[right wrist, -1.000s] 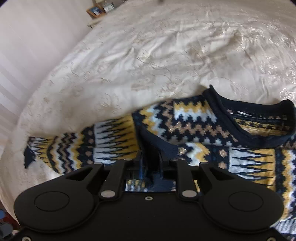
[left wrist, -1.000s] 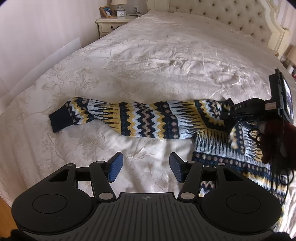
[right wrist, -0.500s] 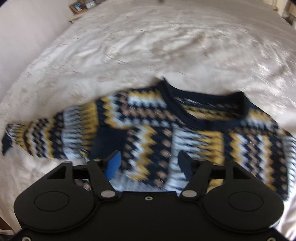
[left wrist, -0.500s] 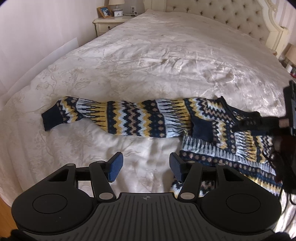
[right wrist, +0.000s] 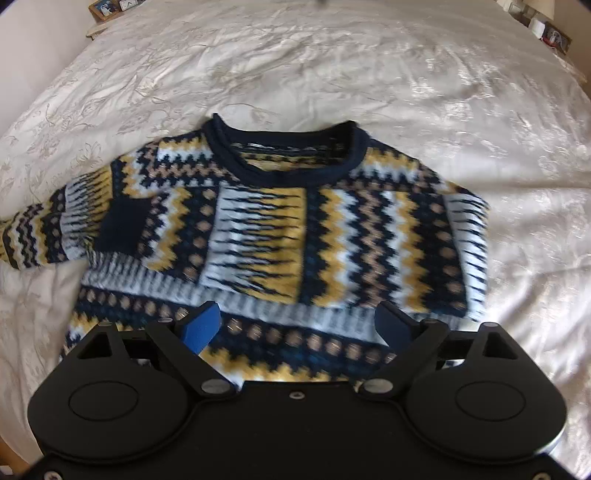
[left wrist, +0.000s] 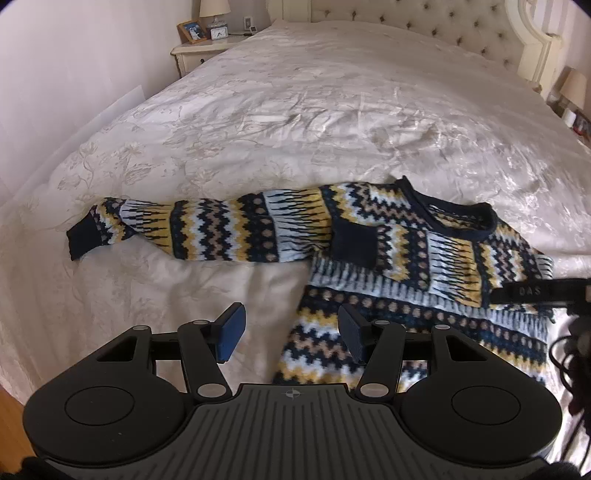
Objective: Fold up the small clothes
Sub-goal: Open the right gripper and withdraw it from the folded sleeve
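A navy, yellow and pale-blue patterned knit sweater [right wrist: 295, 236] lies flat on the bed, neckline away from me. One sleeve is folded across the chest, its navy cuff [right wrist: 122, 230] near the left shoulder. The other sleeve [left wrist: 207, 229] stretches out to the left, ending in a navy cuff [left wrist: 83, 236]. My left gripper [left wrist: 291, 332] is open and empty, above the sweater's lower left edge. My right gripper [right wrist: 299, 325] is open wide and empty above the sweater's lower body. Part of the right gripper device [left wrist: 535, 291] shows at the right edge of the left wrist view.
The bed has a cream embroidered bedspread [left wrist: 295, 110] and a tufted headboard [left wrist: 424, 18]. A nightstand [left wrist: 203, 48] with a lamp, clock and photo frame stands at the far left. Another lamp [left wrist: 574, 86] stands at the far right. The wood floor [left wrist: 11, 424] shows at lower left.
My right gripper let go of the sleeve cuff, leaving it folded across the chest, then opened wide and drew back to the right. The left gripper stayed open and shifted slightly.
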{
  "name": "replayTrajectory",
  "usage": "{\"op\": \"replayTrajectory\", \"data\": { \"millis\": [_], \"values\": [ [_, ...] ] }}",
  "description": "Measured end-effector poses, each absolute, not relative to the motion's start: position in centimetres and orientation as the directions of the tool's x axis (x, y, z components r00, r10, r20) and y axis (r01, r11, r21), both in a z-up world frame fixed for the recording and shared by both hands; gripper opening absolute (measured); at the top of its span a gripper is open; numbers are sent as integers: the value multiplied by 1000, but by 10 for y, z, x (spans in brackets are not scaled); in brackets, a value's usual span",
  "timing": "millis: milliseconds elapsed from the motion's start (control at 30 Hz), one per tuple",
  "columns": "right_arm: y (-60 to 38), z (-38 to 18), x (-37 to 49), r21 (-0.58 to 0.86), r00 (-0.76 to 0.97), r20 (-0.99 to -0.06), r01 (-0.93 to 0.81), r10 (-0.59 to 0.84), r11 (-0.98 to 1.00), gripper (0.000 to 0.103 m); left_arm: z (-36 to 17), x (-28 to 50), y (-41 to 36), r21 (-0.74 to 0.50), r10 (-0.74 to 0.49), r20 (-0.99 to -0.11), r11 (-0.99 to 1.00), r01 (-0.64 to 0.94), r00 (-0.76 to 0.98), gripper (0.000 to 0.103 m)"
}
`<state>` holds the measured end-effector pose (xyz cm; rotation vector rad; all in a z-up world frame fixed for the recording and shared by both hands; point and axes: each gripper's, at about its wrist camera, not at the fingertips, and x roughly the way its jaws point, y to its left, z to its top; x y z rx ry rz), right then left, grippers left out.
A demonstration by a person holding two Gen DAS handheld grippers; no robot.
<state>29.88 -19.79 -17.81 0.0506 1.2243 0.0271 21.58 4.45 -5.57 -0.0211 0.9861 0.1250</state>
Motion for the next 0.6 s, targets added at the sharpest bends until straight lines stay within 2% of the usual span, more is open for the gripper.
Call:
{"op": "replayTrajectory", "data": {
  "millis": [333, 500, 600],
  "values": [
    [-234, -166, 271, 10, 362, -932, 22, 1, 1000, 93, -50, 204, 12, 107, 201, -805, 974, -198, 558, 54],
    [-233, -160, 256, -59, 431, -901, -2, -53, 998, 93, -49, 200, 36, 71, 246, -809, 942, -327, 533, 54],
    [-229, -159, 250, -23, 440, -898, -48, 0, 999, 92, -50, 199, 62, 67, 282, -803, 918, -392, 524, 54]
  ]
}}
